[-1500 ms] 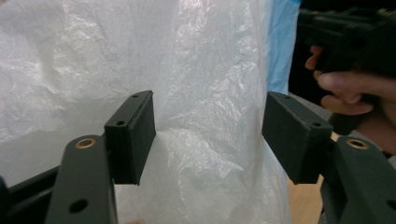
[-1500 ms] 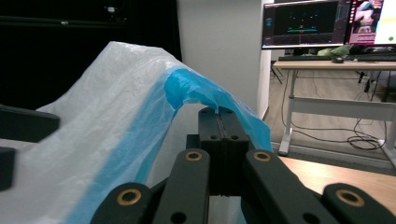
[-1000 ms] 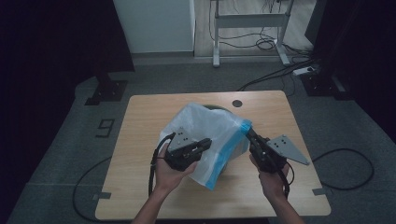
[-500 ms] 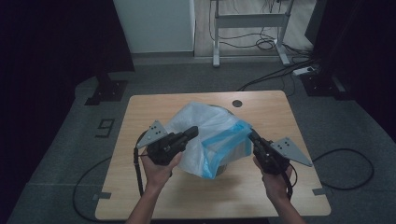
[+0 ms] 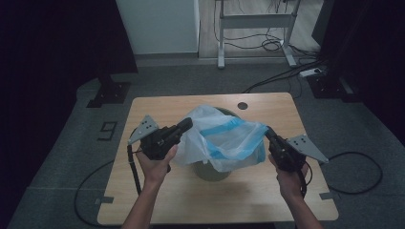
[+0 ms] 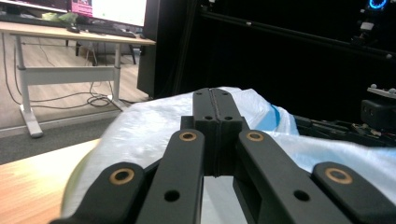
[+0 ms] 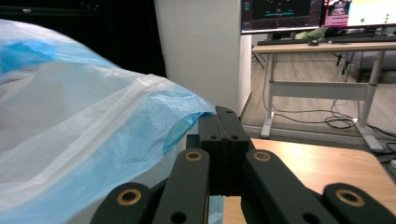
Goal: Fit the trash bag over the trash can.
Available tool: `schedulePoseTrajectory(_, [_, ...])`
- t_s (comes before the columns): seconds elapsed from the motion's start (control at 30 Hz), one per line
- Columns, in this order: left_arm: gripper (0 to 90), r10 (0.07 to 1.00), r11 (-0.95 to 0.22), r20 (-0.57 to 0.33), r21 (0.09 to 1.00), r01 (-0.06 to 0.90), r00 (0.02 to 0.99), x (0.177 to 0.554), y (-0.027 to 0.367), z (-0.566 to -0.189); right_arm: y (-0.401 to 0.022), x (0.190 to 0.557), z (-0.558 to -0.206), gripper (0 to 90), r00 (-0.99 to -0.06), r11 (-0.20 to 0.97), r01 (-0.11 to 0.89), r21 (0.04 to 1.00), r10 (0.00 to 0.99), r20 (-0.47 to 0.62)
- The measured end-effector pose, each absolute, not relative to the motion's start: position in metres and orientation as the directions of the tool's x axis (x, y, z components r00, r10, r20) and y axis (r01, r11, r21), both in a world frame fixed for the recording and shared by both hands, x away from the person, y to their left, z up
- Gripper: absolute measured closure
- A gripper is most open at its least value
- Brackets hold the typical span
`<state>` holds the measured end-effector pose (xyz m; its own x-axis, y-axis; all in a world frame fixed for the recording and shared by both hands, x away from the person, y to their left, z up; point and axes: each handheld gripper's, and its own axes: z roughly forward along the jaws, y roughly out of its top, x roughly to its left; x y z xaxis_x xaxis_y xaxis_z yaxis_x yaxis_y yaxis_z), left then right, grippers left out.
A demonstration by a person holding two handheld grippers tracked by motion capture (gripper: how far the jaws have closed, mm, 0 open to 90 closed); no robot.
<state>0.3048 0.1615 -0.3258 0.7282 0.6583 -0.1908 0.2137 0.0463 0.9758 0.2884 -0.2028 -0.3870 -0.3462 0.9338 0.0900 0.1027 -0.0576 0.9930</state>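
Stretching between the two tools, a thin plastic bag (image 5: pixel 224 138), white with blue bands, is hanging over a dark round bin (image 5: pixel 210 170) that is standing near the middle of the wooden bench (image 5: pixel 157 200). The left hand-held gripper (image 5: pixel 185 125) is pinching the bag's left side, its jaws clenched on the film; in the left gripper view the jaws are pressing flat together with the white plastic (image 6: pixel 140 135) spreading out beneath and beyond them. The right hand-held gripper (image 5: pixel 266 131) is clenched on the bag's right edge, and in the right gripper view the blue-tinted rim of the bag (image 7: pixel 187 116) is running straight into the closed jaw tips. Both hands are holding the bag's mouth wide above the bin, which is peeking out below the plastic toward the bench's near edge. A small dark round hole (image 5: pixel 242 105) is sitting near the bench's far edge, well apart from the bag.
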Motion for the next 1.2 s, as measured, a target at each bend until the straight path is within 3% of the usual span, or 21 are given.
schedulePoseTrajectory(0.4, [90.0, 0.693, 0.096, -0.205, 0.976, 0.194, 0.691, 0.295, 0.192, -0.336, -0.209, 0.281, -0.391, 88.9, -0.331, -0.056, 0.086, 0.995, 0.940, 0.082])
schedulePoseTrajectory(0.67, [90.0, 0.695, 0.122, -0.247, 0.966, 0.227, 0.675, 0.291, 0.204, -0.359, -0.218, 0.286, -0.406, 87.1, -0.301, -0.068, 0.140, 0.988, 0.947, 0.108])
schedulePoseTrajectory(0.83, [90.0, 0.693, 0.122, -0.246, 0.966, 0.226, 0.678, 0.290, 0.202, -0.360, -0.216, 0.271, -0.404, 55.0, -0.310, -0.047, 0.110, 0.993, 0.947, 0.080])
schedulePoseTrajectory(0.93, [90.0, 0.691, 0.124, -0.246, 0.967, 0.224, 0.680, 0.289, 0.199, -0.359, -0.211, 0.252, -0.407, 42.3, -0.348, -0.012, 0.112, 0.994, 0.936, 0.050])
schedulePoseTrajectory(1.2, [90.0, 0.687, 0.119, -0.244, 0.967, 0.226, 0.685, 0.288, 0.194, -0.358, -0.197, 0.234, -0.407, 34.8, -0.425, 0.021, 0.093, 0.995, 0.905, 0.021])
